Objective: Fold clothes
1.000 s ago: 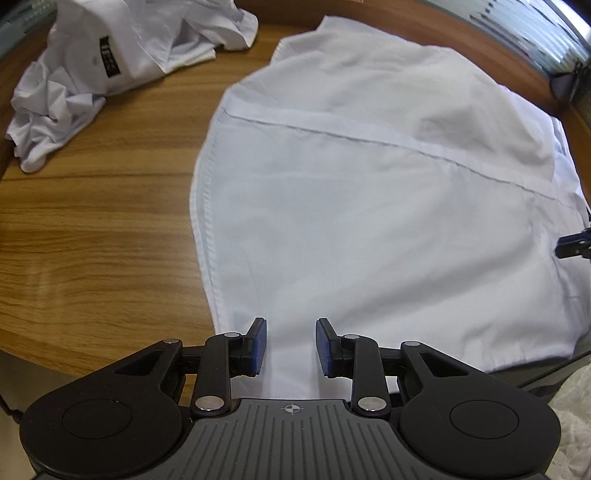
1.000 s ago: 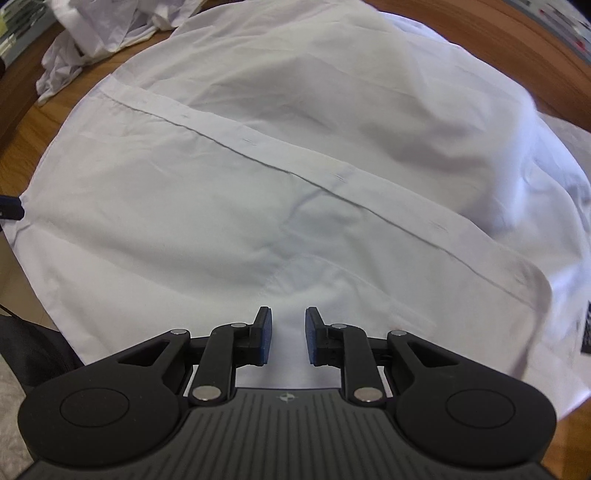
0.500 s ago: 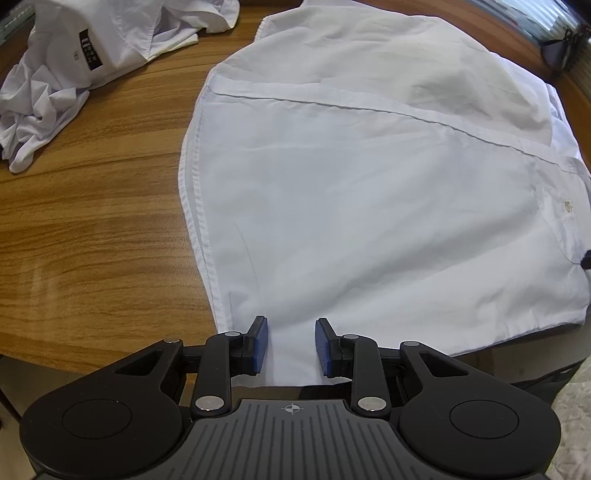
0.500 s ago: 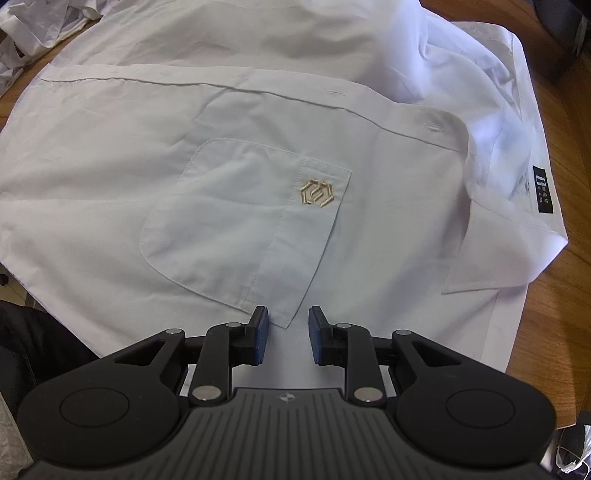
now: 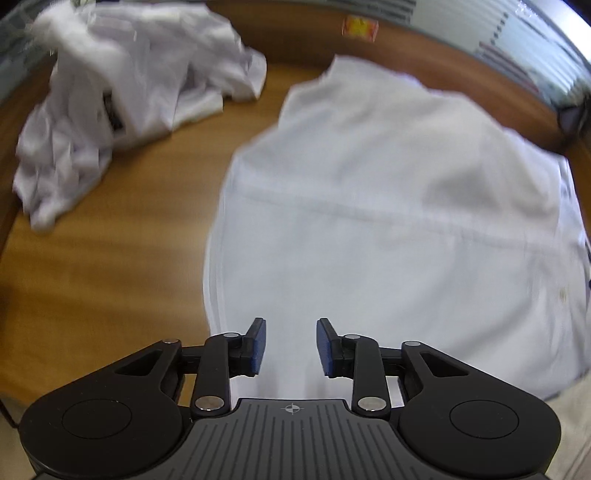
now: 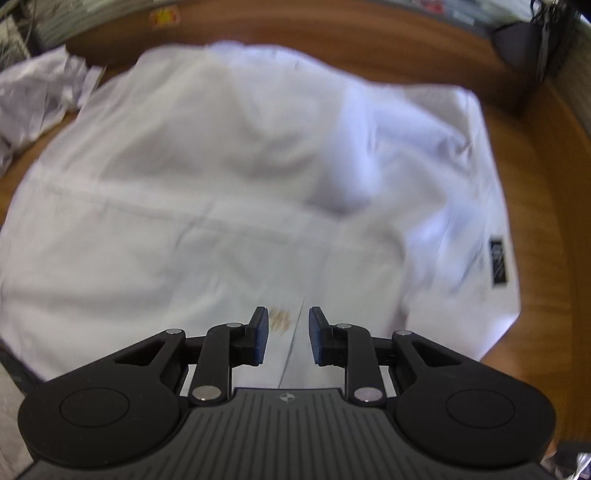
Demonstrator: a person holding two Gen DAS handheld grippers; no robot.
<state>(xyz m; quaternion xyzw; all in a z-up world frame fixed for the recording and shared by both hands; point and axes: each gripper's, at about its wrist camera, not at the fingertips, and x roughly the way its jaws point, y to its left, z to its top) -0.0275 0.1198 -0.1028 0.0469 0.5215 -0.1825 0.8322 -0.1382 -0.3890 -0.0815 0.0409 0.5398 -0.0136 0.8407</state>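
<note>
Both tools lifted off shirt's near hem; left tool just spread wider, right tool apart, both empty. White shirt lies flat at desk near edge, long axis left-right, w/ left tool nearer its side hem.

Bare wooden surface lies open to the left of the spread white shirt, a broad strip running from the near edge toward the far edge. At the far left corner a crumpled heap of white clothes blocks the way. A narrow wood gap separates heap and shirt. Right of the shirt, bare surface runs along the right edge; a dark object stands at the far right corner.
</note>
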